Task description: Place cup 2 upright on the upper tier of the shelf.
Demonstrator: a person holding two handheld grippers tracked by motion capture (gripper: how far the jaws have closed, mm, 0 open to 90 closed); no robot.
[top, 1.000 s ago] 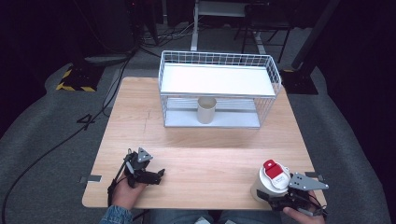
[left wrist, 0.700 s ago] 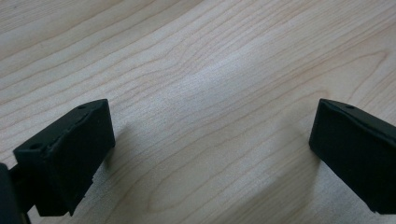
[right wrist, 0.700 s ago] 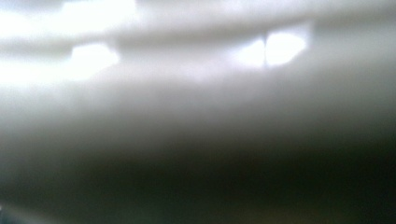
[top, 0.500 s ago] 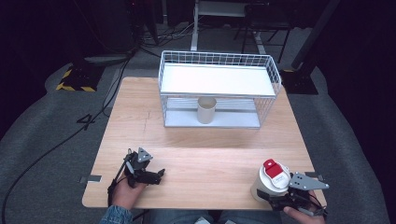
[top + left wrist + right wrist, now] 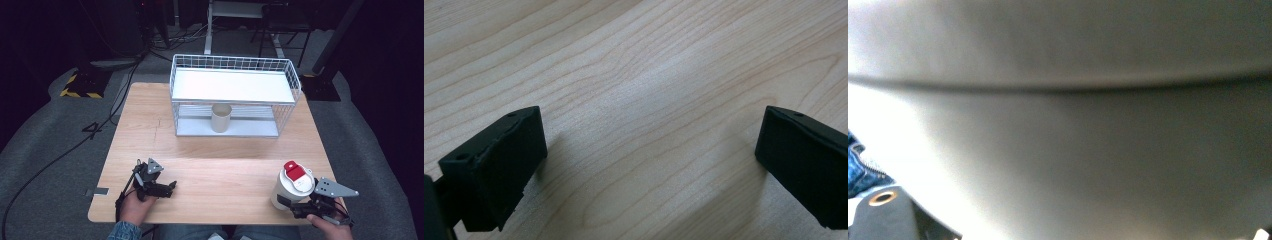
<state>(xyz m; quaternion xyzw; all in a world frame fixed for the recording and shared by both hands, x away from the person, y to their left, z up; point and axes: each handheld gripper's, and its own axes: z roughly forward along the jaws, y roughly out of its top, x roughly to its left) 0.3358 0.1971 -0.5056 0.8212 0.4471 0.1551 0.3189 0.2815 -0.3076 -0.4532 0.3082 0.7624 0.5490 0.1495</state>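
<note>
Room: dark past the grippers, stands and cables at the back, grey floor point(image 5: 55, 135) all round
Table point(image 5: 225, 155): pale wood, flat and smooth, under both grippers; a base would slide on it rather than catch
Rack point(image 5: 295, 82): white wire, well ahead of both grippers, a white shelf on top and an open bay below
Bottle point(image 5: 286, 189): white, upright, red cap point(image 5: 296, 171); it stands at the near edge, hard against the right gripper and well to the right of the left one
Bottle, close up point(image 5: 1073, 150): a blurred pale wall right in front of the right gripper's camera
Bottle, handling: likely stiff plastic with a smooth, slippery wall; its weight depends on the fill, which is hidden; tall for its base, so it may tip if pushed high up
Bottle, where to hold: the straight wall at mid height or lower, pads on opposite sides, clear of the cap
Cup point(image 5: 221, 118): pale, upright in the bay, far ahead and between the two grippers
Right gripper point(image 5: 296, 207): low at the bottle's near side; its jaws have just been closing with the bottle's foot seemingly between them; I cannot tell whether the pads press yet
Left gripper point(image 5: 169, 187): jaws wide apart, low over bare wood point(image 5: 649, 100), nothing between them
</note>
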